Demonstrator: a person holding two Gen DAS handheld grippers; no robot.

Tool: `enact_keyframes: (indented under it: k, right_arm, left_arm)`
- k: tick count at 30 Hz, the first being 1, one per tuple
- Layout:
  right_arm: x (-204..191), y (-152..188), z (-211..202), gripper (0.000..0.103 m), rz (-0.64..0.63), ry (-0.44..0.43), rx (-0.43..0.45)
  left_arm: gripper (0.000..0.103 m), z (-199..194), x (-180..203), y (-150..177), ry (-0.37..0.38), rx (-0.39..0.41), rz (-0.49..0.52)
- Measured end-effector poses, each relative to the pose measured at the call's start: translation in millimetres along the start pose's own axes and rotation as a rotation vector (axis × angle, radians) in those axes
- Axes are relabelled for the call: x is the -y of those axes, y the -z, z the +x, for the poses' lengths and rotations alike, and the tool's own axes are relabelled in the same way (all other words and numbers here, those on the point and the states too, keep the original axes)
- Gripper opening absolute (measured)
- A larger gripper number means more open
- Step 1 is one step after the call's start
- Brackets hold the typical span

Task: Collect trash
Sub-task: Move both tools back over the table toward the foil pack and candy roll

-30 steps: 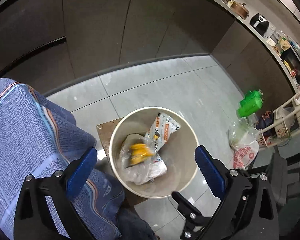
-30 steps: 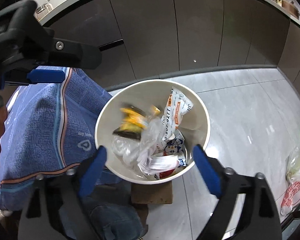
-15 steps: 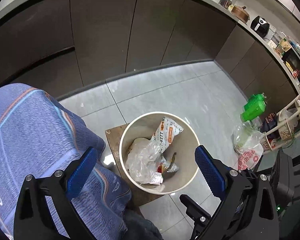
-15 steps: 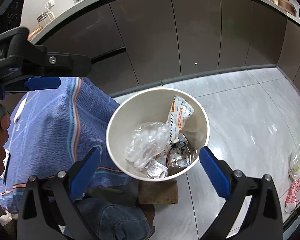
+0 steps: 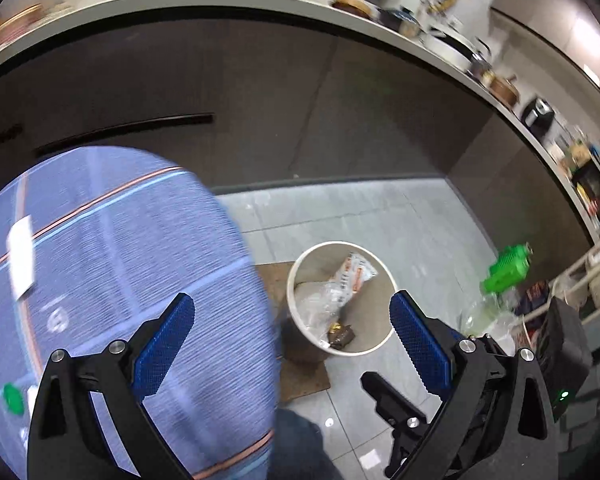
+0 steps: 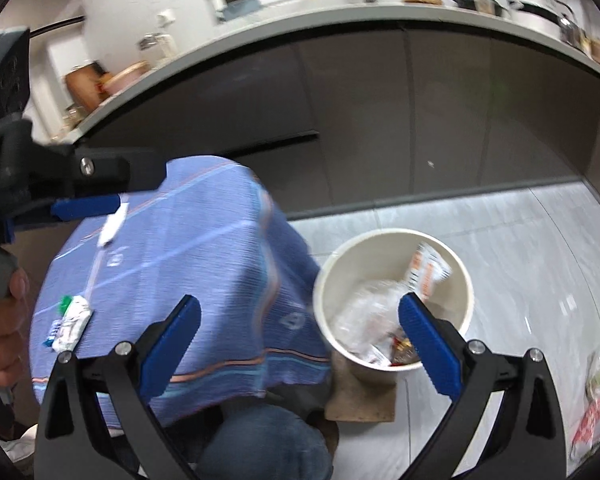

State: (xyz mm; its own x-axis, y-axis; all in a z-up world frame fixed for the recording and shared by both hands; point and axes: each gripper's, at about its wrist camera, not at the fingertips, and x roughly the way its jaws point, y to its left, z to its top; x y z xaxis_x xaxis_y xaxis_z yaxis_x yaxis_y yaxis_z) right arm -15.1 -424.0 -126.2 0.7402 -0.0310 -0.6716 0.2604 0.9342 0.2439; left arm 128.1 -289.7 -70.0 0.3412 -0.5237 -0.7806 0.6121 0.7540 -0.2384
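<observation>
presently both units are raised above the scene and carry nothing. left gripper [image 5: 290, 320] has its blue pads spread wide, nothing between them; right gripper [image 6: 300, 322] is likewise released, pads far apart. white trash bin [image 6: 396, 364] stands on the grey tiled floor [image 6: 520, 264], resting on a brown mat [image 6: 360, 398], just beside the draped edge of a counter covered in a blue striped cloth [image 6: 188, 248]. inside the bin: clear crumpled plastic [image 6: 364, 316], an orange-and-white wrapper [image 6: 426, 270] leaning against the far wall, and a dark brown wrapper [image 5: 340, 334] at the near side. on the cloth lie a white wrapper with green and blue marks [image 6: 70, 322] near the left edge and a small white slip [image 6: 112, 226] further back; both remain outside the bin. a green bottle [image 5: 506, 266] and a plastic bag [image 6: 598, 404] sit on the floor to the right, well apart from the bin. much of the left view is motion-blurred.
</observation>
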Motion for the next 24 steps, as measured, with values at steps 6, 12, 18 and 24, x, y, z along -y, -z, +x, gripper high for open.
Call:
enact_keyframes:
  k: [6, 12, 18, 24]
  right_arm:
    - [-55.7, -5.4, -9.8, 0.099, -0.091, -0.085, 0.019]
    - [-103.2, -3.3, -7.6, 0.099, -0.125, -0.180, -0.004]
    - [-151.0, 2.7, -1.1, 0.099, -0.193, -0.240, -0.041]
    - [-199.3, 17.4, 5.8, 0.099, -0.254, -0.298, -0.092]
  left_arm:
    - [0.094, -51.2, -61.5, 25.5, -0.071, 0.051, -0.112]
    - [0.094, -101.3, -126.3, 62.2, -0.175, 0.097, -0.242]
    - [0.094, -138.8, -166.7, 98.5, -0.273, 0.122, -0.293]
    - [0.094, -158.4, -194.6, 130.6, -0.327, 0.118, -0.323]
